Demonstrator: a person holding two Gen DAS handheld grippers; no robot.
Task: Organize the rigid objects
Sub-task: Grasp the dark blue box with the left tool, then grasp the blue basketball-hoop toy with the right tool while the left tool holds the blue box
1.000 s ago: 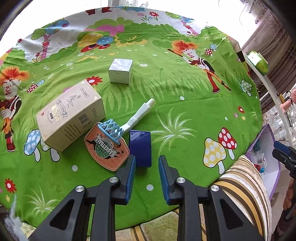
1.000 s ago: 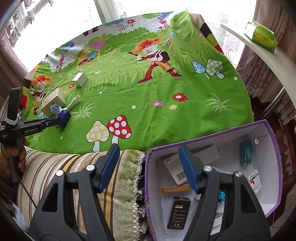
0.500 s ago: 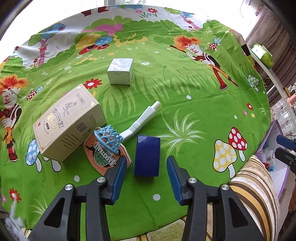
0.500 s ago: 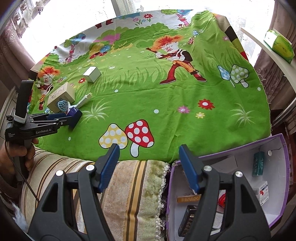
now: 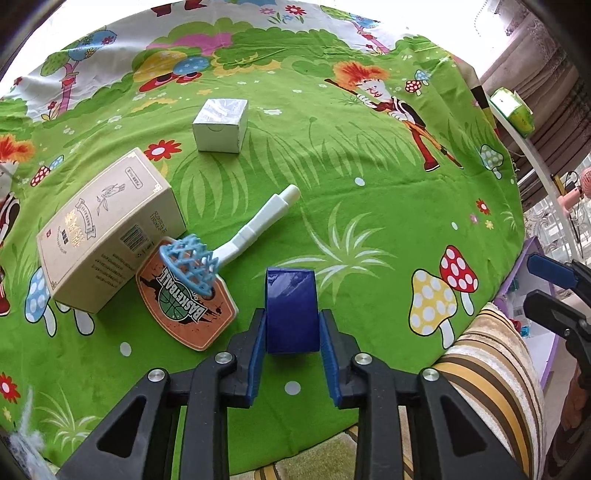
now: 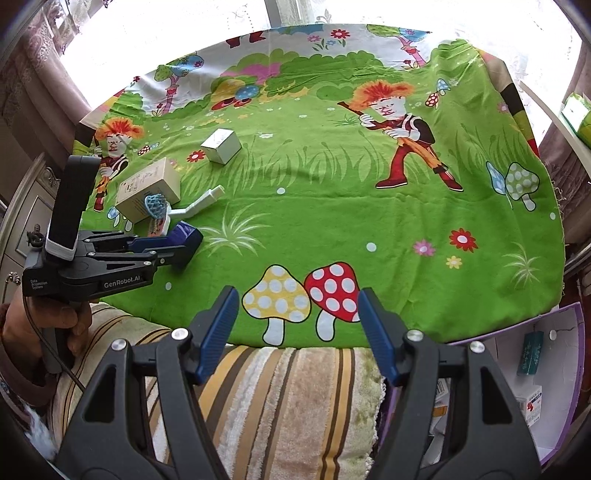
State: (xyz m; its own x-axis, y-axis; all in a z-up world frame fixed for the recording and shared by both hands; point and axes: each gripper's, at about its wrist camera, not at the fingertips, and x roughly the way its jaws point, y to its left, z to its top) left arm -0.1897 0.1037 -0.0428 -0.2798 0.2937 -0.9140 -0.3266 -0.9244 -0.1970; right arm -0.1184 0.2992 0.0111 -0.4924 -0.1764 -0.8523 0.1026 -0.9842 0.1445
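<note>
Basketball-hoop toy (image 5: 192, 280) and beige carton (image 5: 107, 232) crowd the left side; the left gripper (image 5: 291, 347), tilted down, jaws just closing, pinches the blue box (image 5: 291, 310). Right gripper (image 6: 295, 332) hangs wide apart, empty.

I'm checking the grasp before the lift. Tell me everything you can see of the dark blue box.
The dark blue glossy rectangular box looks like smooth rigid card. It sits between the left gripper pads, which have just closed onto its two long sides. It seems tilted off the green cartoon tablecloth, just right of the orange toy basketball backboard, not touching it.

Bright window (image 6: 177, 22), curtains (image 5: 546, 74), striped cushion (image 6: 295, 398)
</note>
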